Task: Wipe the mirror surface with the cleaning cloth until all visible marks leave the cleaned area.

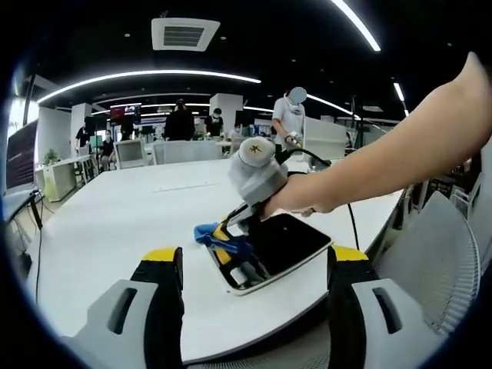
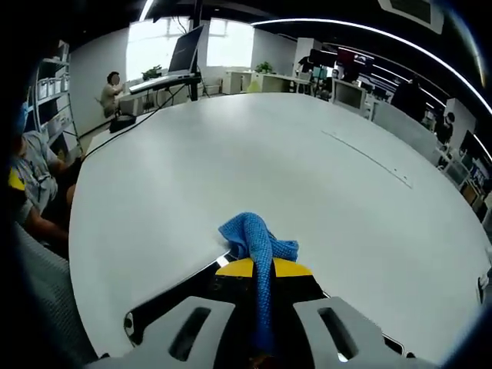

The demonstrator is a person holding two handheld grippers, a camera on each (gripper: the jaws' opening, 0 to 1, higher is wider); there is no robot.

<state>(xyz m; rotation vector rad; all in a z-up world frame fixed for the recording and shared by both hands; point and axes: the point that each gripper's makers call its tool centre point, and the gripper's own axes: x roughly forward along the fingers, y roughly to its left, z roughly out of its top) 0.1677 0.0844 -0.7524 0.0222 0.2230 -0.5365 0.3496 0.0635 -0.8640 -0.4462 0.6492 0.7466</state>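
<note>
In the left gripper view a dark mirror in a white frame lies flat near the table's front edge. My right gripper, held by a hand that reaches in from the right, presses a blue cleaning cloth against the mirror's left end. My left gripper hangs back from the mirror, jaws wide open and holding nothing. In the right gripper view my right gripper is shut on the blue cloth, which bunches up just past the yellow tips. The mirror lies under the jaws.
The mirror rests on a large white table. A black cable runs across the table behind the mirror. A mesh chair stands at the right, and a seated person is at the table's left edge. Desks and other people stand far behind.
</note>
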